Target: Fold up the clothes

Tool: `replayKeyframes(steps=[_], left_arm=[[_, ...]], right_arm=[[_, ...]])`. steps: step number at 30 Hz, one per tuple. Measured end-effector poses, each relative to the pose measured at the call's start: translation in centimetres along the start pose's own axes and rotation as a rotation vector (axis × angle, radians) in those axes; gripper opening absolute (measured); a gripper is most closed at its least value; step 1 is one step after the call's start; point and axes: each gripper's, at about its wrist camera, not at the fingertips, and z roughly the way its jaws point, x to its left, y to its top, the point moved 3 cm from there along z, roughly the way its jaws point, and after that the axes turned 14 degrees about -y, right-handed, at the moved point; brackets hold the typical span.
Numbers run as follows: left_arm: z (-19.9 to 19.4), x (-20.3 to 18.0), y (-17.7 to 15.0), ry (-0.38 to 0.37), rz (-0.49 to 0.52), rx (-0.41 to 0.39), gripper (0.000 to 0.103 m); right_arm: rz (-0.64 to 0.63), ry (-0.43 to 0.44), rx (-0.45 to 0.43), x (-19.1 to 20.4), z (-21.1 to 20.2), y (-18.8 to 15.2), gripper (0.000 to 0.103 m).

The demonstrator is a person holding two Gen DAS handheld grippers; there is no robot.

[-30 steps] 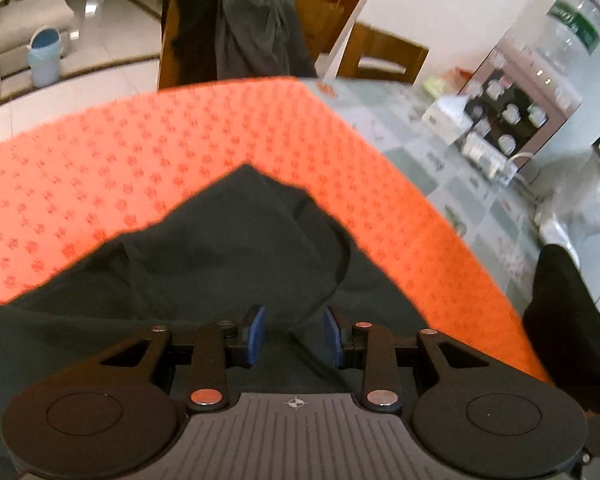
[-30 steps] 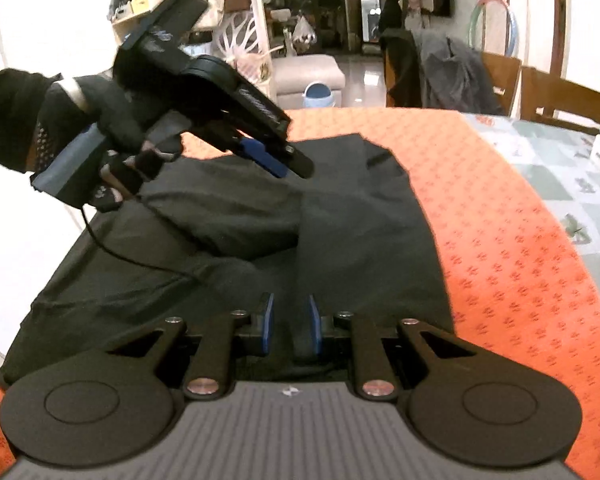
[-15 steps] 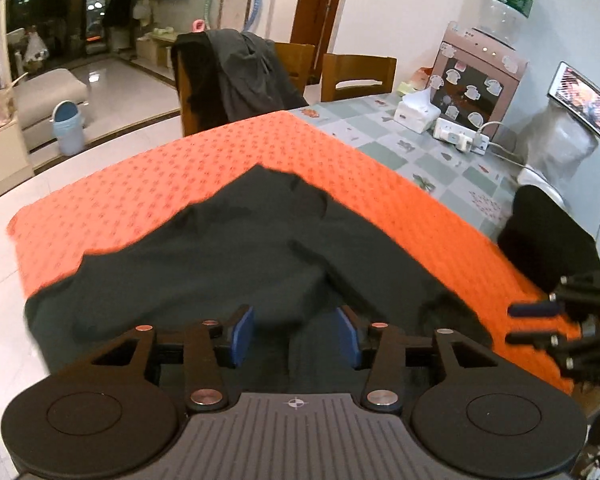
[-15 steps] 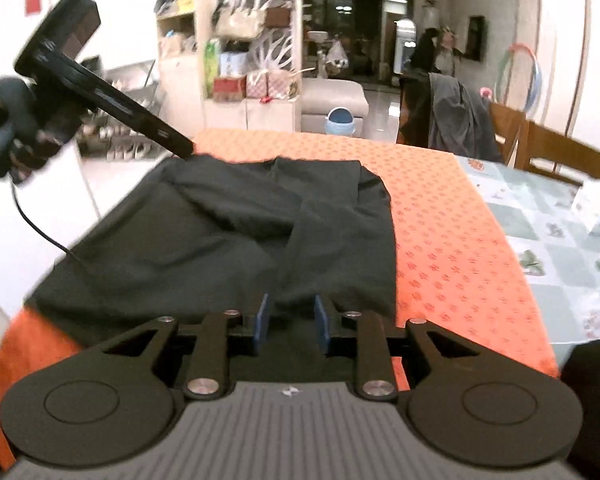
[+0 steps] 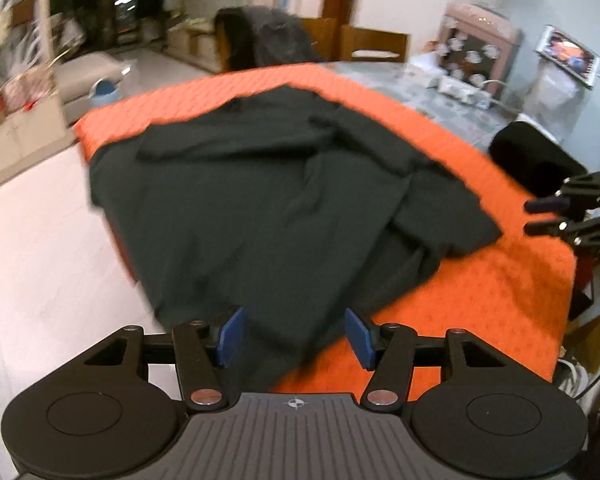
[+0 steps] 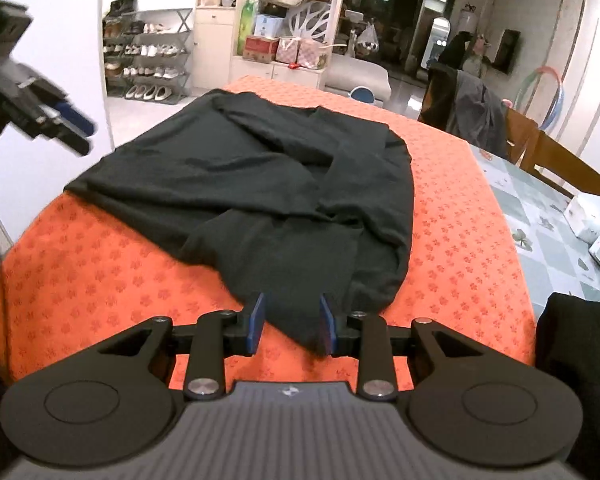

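A black garment (image 5: 268,200) lies loosely folded and rumpled on the orange patterned tablecloth (image 5: 480,280); it also shows in the right wrist view (image 6: 268,200). My left gripper (image 5: 294,338) is open and empty, raised off the table, with a garment corner below its jaws. My right gripper (image 6: 291,322) is open and empty, above a garment corner near the table's front edge. Each gripper shows in the other's view: the left gripper (image 6: 66,130) at far left, the right gripper (image 5: 540,216) at far right.
A chair draped with a grey jacket (image 6: 472,108) stands at the table's far side. The table's checked part (image 6: 548,232) holds white boxes and a power strip. A black chair back (image 5: 536,164) is by the table. A shoe rack (image 6: 144,68) stands behind.
Both grippers have let go of the garment, opened wider and drawn back and up from the table. The garment now lies folded over itself on the cloth.
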Motion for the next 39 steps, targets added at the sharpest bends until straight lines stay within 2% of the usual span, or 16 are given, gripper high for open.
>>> replayKeyframes(steps=[4, 10, 19, 28, 30, 31, 33, 34, 35, 39], left_arm=[[-0.3, 0.9, -2.5, 0.077, -0.027, -0.002, 0.058], [0.2, 2.4, -4.3, 0.184, -0.075, -0.02, 0.057], [1.0, 2.8, -4.8, 0.193, -0.107, -0.042, 0.053], [2.1, 2.9, -4.1, 0.144, -0.105, -0.025, 0.051], [2.2, 3.0, -4.1, 0.11, -0.122, -0.032, 0.035], [2.2, 3.0, -4.1, 0.091, -0.126, -0.037, 0.031], [2.2, 2.7, -4.1, 0.098, -0.107, -0.038, 0.025], [2.1, 2.6, -4.1, 0.111, -0.102, -0.041, 0.023], [2.0, 2.5, -4.1, 0.125, -0.099, -0.045, 0.013], [1.5, 1.9, -3.7, 0.172, -0.091, -0.062, 0.009]], right_arm=[[-0.073, 0.0, 0.004, 0.9, 0.8, -0.6, 0.035], [-0.173, 0.056, 0.012, 1.3, 3.1, -1.2, 0.035], [-0.294, 0.106, -0.005, 1.1, 4.9, -1.4, 0.035], [-0.343, 0.079, -0.008, 0.8, 5.2, -1.5, 0.035], [-0.349, 0.071, -0.006, 0.7, 5.3, -1.4, 0.034], [-0.352, 0.068, -0.006, 0.7, 5.3, -1.4, 0.032], [-0.357, 0.06, -0.005, 0.6, 5.3, -1.3, 0.009], [-0.36, 0.056, -0.004, 0.5, 5.3, -1.3, 0.008], [-0.363, 0.053, -0.003, 0.5, 5.4, -1.2, 0.006], [-0.339, 0.011, -0.032, -0.2, 4.5, -0.2, 0.005]])
